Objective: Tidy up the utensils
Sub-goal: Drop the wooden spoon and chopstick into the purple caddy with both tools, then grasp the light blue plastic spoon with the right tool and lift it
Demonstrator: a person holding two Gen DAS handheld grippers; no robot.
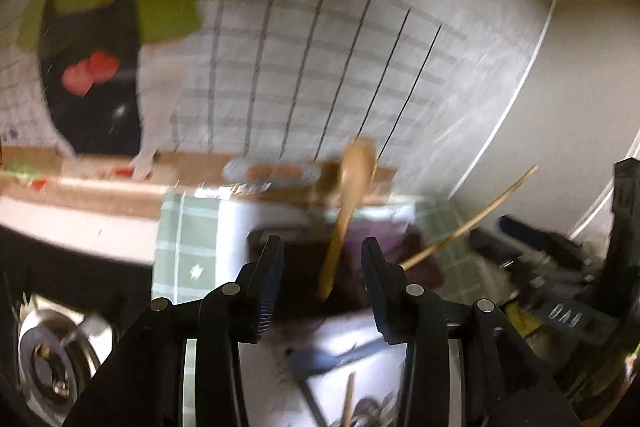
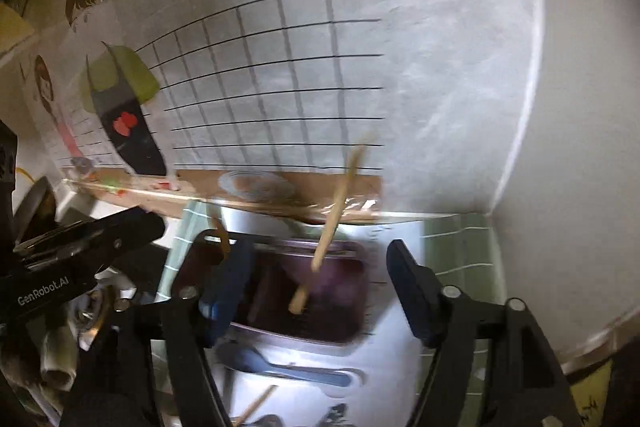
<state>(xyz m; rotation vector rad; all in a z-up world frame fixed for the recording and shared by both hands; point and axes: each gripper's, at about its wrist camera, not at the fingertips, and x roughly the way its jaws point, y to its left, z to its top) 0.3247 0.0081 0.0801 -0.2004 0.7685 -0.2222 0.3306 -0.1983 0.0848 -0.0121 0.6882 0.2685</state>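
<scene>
A white utensil holder (image 1: 244, 223) with a dark purple well stands on a green checked cloth. A wooden spoon (image 1: 348, 203) leans in the well, bowl up, between the fingers of my left gripper (image 1: 322, 259), which is open and not pressing on it. A thin chopstick (image 1: 472, 223) leans out to the right. In the right wrist view my right gripper (image 2: 320, 275) hangs open over the holder (image 2: 304, 343). A blurred wooden stick (image 2: 334, 215) stands free in the well between its fingers. A blue spoon (image 2: 280, 367) lies on the holder's near shelf, also seen from the left wrist as blue spoon (image 1: 332, 359).
A wall (image 2: 560, 107) closes in just right of the holder, and a tiled backsplash with cartoon stickers (image 1: 92, 67) rises behind it. A metal sink drain (image 1: 48, 359) lies lower left. Each gripper body (image 1: 560, 267) (image 2: 80, 247) crowds the other's side.
</scene>
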